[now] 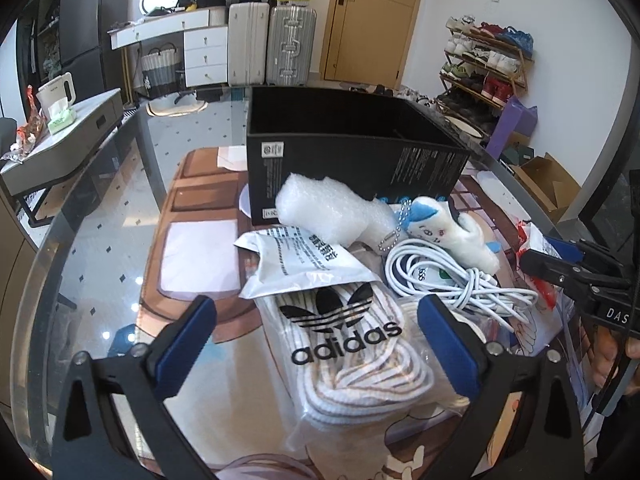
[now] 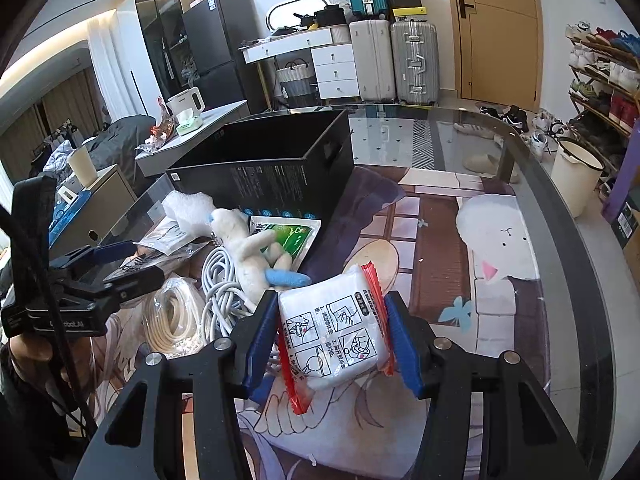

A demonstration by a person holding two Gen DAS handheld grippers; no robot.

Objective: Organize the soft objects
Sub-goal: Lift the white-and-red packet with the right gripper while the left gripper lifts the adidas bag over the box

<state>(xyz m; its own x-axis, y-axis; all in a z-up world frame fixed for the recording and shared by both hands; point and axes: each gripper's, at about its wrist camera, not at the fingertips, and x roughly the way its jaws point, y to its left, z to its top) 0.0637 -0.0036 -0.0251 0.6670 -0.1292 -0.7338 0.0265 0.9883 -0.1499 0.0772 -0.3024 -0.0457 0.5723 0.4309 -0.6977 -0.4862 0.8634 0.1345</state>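
Observation:
A clear pack of white Adidas socks lies on the table between the wide-apart blue pads of my left gripper. The pads do not touch it, and the gripper is open. My right gripper is shut on a white soft packet with red edges, lifted a little off the table. Beyond them lie a bubble-wrap wad, a white plush toy with blue ears, a coiled white cable and a grey mailer bag. An open black box stands behind the pile.
The glass table carries a printed mat. A green packet and a bagged cream cord coil sit by the cable. The right half of the mat is bare. Suitcases, a shoe rack and a white bucket stand beyond the table.

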